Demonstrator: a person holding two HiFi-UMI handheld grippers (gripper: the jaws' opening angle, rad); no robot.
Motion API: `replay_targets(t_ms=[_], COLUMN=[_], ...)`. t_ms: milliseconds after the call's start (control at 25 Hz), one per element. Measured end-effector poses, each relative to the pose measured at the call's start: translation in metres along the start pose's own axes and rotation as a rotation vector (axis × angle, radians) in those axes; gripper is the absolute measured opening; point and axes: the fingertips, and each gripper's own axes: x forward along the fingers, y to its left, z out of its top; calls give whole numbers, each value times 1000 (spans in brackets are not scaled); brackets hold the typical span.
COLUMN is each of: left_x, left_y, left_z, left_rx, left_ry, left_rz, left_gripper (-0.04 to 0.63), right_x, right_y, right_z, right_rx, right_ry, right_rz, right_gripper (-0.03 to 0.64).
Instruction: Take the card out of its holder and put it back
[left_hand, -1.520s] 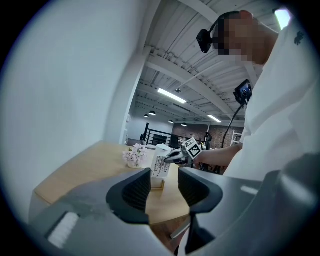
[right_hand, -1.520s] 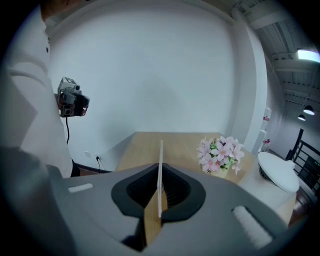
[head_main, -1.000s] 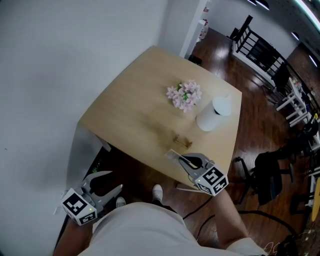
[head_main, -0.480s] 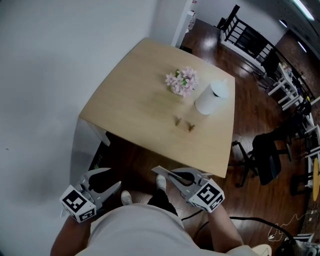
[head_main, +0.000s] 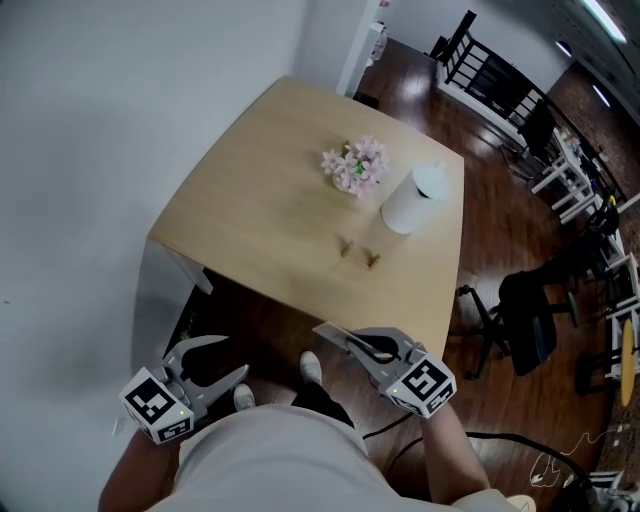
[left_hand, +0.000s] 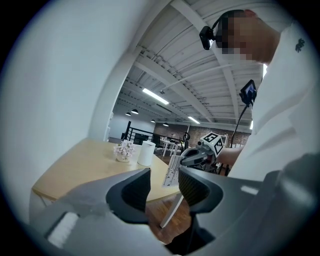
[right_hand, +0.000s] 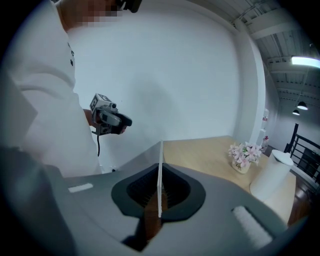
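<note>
- Left of frame: your left gripper (head_main: 232, 357) hangs low beside your hip, below the level of the table (head_main: 240, 190) and off its near corner. Its jaws stand apart with nothing between them. Its own view looks through the gap (left_hand: 165, 192) toward the card and the floor.
- Centre: the card (head_main: 335, 334) is out of its holder, so the first half of the task reads as done and the return trip is the step in hand. Your right gripper (head_main: 372, 350) has its jaws pressed together on the card. In the right gripper view the card (right_hand: 160, 175) shows edge-on, upright between the pads (right_hand: 175, 192), with most of its length jutting forward. The left gripper view shows the card (left_hand: 172, 170) face-on, clear of the table edge.
- Centre, on the table: the small wooden holder (head_main: 358, 254) stands empty near the near edge. The pink flowers (head_main: 350, 165) and a white roll (head_main: 410, 200) sit just beyond it.
- Right of centre: your right forearm is drawn in close to your body, with the gripper held off the table on your side and pointing toward the table.
- What comes next, by my reading: reach forward over the table edge, bring the card's free edge above the holder's slot and square it to the slot. Then lower it in before you loosen the jaws. The flowers and roll stand close behind, so approach from your side.
</note>
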Motion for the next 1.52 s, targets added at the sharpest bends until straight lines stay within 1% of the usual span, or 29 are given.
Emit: replay_targets(t_ms=[400,600,800,960,1160,1520], left_x=[63,87,105,119,130,136], left_y=[0,7,14,14,13,10], left_z=[30,36,42,45,46,47], left_rx=[-5,-13,-22,-31,-38,-64], left_ry=[-35,-26,-26,-19,-10,0], left_rz=[50,101,164,201,241,296], left_gripper=[186,187,186,187,187,187], right_x=[-3,6,19,30,48,66], right_y=[-128,-184,-229,-255,-278,-293], right_z=[-10,-18,-30,-41,-57,-72], right_rx=[-46,-54,-43,-37,-31,-11], right_ry=[12,12,19,27,37,39], right_rz=[-7,4,20,41,73,103], right_gripper=[21,21,21,21,21,21])
